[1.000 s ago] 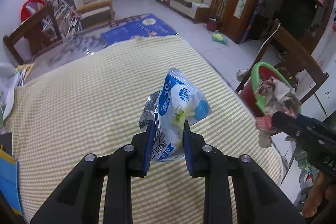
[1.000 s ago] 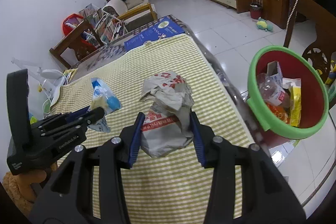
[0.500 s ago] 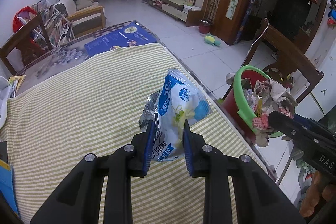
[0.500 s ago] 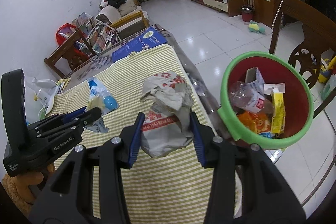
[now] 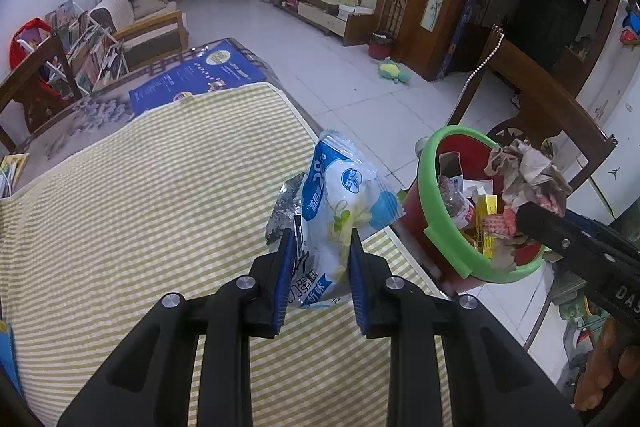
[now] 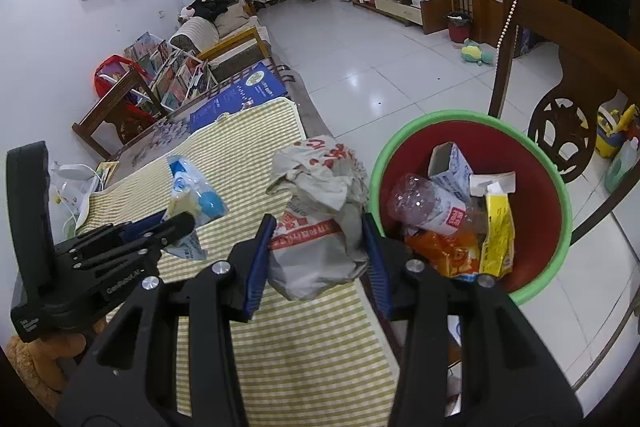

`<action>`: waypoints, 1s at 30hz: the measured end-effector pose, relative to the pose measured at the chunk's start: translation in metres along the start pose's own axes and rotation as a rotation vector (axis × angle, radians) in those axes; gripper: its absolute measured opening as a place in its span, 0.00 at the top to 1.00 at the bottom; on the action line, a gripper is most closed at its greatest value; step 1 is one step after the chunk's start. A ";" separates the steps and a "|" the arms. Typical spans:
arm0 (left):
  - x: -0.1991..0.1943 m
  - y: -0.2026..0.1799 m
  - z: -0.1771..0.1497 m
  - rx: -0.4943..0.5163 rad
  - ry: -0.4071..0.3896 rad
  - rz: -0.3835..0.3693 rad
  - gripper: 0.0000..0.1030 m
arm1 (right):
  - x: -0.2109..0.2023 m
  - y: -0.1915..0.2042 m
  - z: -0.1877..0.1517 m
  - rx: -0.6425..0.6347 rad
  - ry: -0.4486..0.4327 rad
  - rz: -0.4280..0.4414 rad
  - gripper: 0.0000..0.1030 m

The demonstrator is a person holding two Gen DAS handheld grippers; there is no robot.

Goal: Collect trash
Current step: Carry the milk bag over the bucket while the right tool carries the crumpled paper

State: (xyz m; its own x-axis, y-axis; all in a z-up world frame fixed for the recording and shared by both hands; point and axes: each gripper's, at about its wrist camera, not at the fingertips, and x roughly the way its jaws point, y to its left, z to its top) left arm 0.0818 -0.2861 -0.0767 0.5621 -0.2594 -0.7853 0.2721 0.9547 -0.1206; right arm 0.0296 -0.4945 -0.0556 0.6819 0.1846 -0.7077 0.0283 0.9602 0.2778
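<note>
L gripper [image 5: 318, 239] clamped on blue-white wrapper [image 5: 340, 211], pads pressing both sides; wrapper held up over striped cloth [image 5: 160, 187], just beside bin [image 5: 444, 227], not over it. R gripper [image 6: 318, 227] clamped on crumpled paper bag [image 6: 316, 223], held at cloth edge, touching or nearly touching bin rim on its near-left side; cannot tell which. Bin red w/ green rim, sits off table edge, next to wooden chair [image 6: 560, 67]. Inside bin: plastic bottle [image 6: 424, 203], carton [image 6: 452, 163], yellow pack [image 6: 498, 227], orange wrapper [image 6: 444, 251].
</note>
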 end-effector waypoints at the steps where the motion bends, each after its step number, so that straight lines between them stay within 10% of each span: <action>1: 0.003 -0.002 0.002 -0.001 0.005 0.000 0.77 | 0.001 -0.002 0.000 0.001 0.002 -0.002 0.59; 30: 0.053 -0.083 0.030 0.144 0.108 -0.005 0.77 | -0.017 -0.090 0.010 0.148 -0.033 -0.032 0.59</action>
State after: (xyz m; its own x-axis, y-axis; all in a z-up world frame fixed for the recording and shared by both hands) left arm 0.1120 -0.3828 -0.0901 0.4752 -0.2395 -0.8467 0.3878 0.9207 -0.0428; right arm 0.0226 -0.5859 -0.0619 0.7027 0.1450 -0.6966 0.1565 0.9236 0.3501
